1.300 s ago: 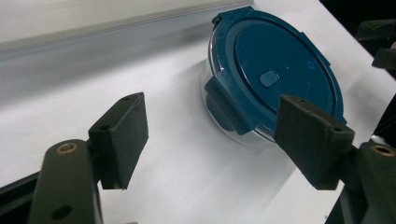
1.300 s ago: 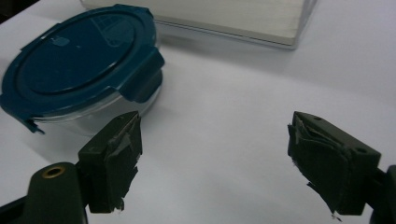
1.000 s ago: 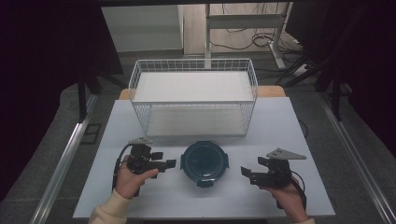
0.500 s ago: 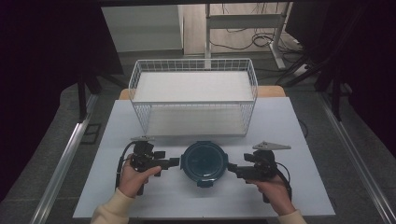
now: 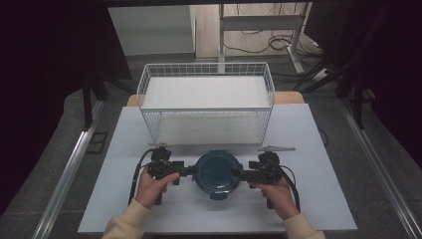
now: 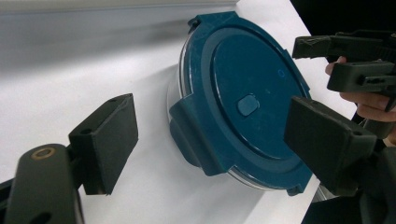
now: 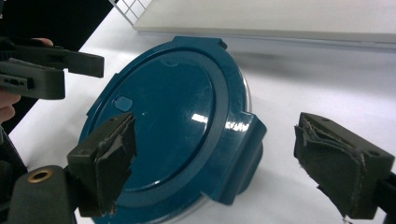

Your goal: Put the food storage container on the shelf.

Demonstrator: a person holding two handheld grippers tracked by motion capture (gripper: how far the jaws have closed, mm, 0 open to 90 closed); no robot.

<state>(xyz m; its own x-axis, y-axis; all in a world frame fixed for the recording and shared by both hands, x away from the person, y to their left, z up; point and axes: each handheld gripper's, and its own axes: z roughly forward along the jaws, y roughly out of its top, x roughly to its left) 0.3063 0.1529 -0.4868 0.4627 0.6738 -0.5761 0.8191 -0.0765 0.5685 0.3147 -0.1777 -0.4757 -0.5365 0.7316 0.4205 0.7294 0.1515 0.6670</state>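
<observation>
No readable text, brand, number or label in any view. Only mark seen: a small blue ring outline on the dark teal container lid (image 6: pixel 252 100), lying beyond the lid's raised oval tab as seen between the left gripper's (image 6: pixel 224 140) spread jaws; not a legible character. From the right gripper view the lid surface shows only glare, no print.
</observation>
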